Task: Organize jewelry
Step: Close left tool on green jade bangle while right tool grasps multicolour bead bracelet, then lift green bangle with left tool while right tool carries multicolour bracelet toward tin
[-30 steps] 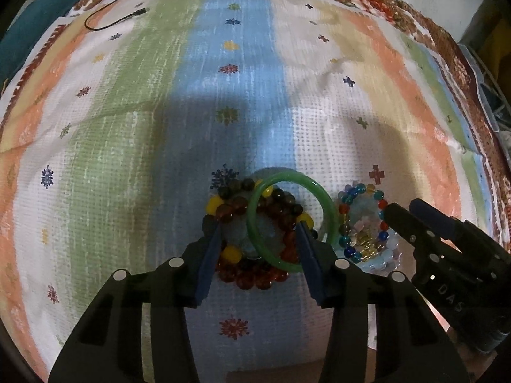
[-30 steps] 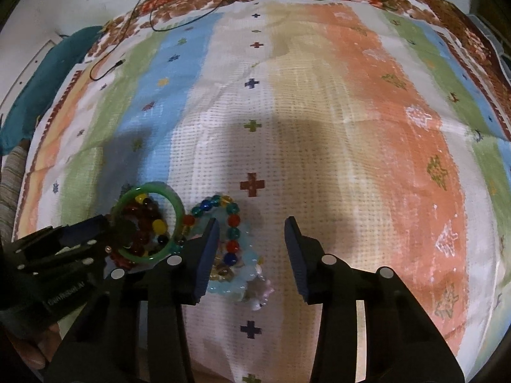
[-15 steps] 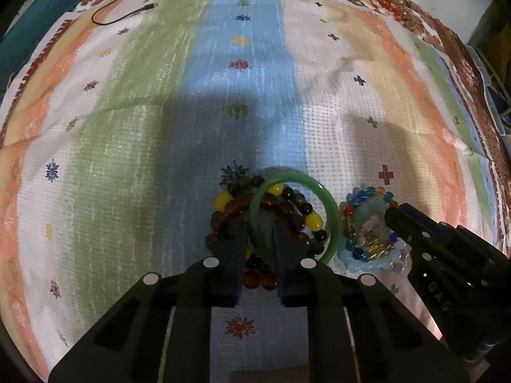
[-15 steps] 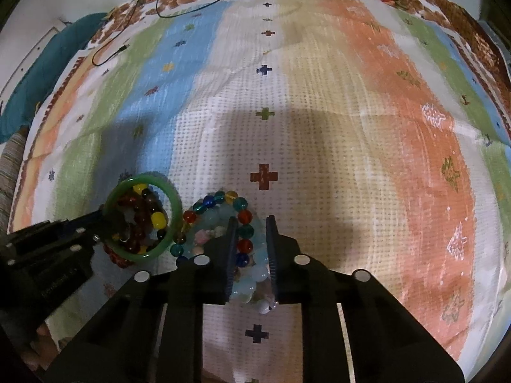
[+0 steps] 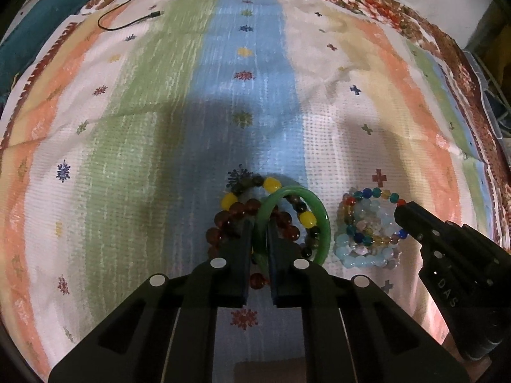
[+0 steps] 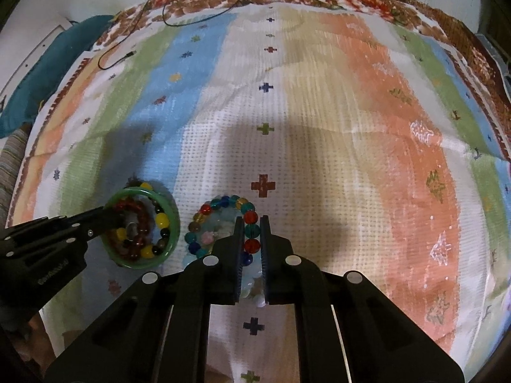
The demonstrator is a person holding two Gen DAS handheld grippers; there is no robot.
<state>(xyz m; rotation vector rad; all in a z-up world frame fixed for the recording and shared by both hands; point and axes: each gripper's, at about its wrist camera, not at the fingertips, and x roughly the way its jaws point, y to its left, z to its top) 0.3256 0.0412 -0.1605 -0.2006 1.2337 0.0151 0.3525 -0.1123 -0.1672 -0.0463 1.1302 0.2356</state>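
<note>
Now the left tongs are clamped on the near rim of the green bangle, which stands tilted over a heap of dark red and yellow beads on the striped cloth. Just to the right, apart from that heap, lies a second pile: a multicolour bead bracelet over pale blue beads. The right tongs are closed on the right side of that bracelet, a red bead showing between the fingers. A black cable lies at the cloth's far edge, with a teal cushion beyond the left border.
</note>
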